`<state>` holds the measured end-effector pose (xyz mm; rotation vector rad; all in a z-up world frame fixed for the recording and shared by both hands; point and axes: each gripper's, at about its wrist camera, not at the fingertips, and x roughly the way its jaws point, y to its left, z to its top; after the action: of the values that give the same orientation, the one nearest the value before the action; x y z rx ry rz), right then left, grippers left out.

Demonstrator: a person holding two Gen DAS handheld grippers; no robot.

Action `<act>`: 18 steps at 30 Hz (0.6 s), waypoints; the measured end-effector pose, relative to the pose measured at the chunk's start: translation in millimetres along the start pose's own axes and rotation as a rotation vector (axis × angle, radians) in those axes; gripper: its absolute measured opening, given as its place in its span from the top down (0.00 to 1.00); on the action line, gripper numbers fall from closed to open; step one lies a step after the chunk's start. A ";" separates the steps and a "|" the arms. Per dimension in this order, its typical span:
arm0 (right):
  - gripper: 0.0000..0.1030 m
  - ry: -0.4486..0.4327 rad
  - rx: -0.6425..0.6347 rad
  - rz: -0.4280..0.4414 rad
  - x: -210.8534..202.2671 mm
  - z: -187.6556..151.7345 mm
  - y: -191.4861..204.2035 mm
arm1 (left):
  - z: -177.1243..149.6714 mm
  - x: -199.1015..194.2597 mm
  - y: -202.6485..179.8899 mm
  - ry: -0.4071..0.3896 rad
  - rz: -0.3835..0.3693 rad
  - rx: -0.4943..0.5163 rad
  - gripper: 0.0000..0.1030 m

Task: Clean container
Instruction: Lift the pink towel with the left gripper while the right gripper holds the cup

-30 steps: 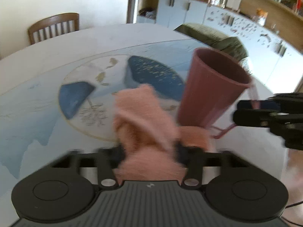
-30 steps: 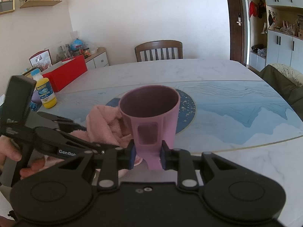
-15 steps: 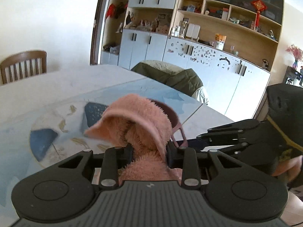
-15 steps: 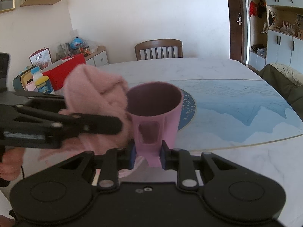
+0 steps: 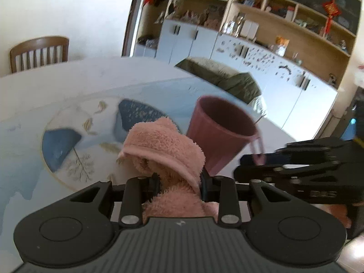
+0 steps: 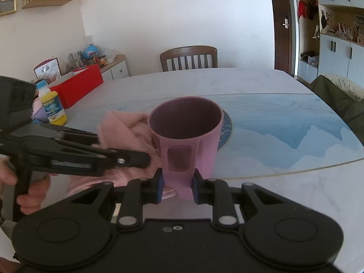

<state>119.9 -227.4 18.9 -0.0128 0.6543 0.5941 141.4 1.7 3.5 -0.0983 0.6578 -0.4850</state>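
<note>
A pink plastic cup (image 6: pixel 185 134) is held upright above the table, its handle clamped in my right gripper (image 6: pixel 178 187), which is shut on it. The cup (image 5: pixel 219 134) also shows in the left wrist view, tilted and to the right of the cloth. My left gripper (image 5: pixel 179 185) is shut on a fluffy pink cloth (image 5: pixel 166 152). In the right wrist view the cloth (image 6: pixel 127 134) sits against the cup's left outer side, just below the rim, with the left gripper (image 6: pixel 136 159) coming in from the left. The cup's inside looks empty.
The marble table (image 6: pixel 284 104) has a round blue-and-white inlay (image 5: pixel 68 145). A yellow bottle (image 6: pixel 51 108) and a red box (image 6: pixel 77 86) stand at the table's left side. A wooden chair (image 6: pixel 188 58) is at the far edge. A person's hand (image 6: pixel 27 193) holds the left gripper.
The left gripper with the cloth has dropped from rim height to the cup's left side and moved a little left. The cup in the right gripper has barely moved.
</note>
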 end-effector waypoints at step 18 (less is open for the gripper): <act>0.78 -0.010 0.017 0.010 -0.3 1.5 -2.8 | 13.1 14.9 -2.4 -0.011 -0.058 -0.032 0.70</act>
<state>122.0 -229.6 19.9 0.0095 0.6500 0.5975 158.6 -8.1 6.0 -0.1500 0.6533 -0.5294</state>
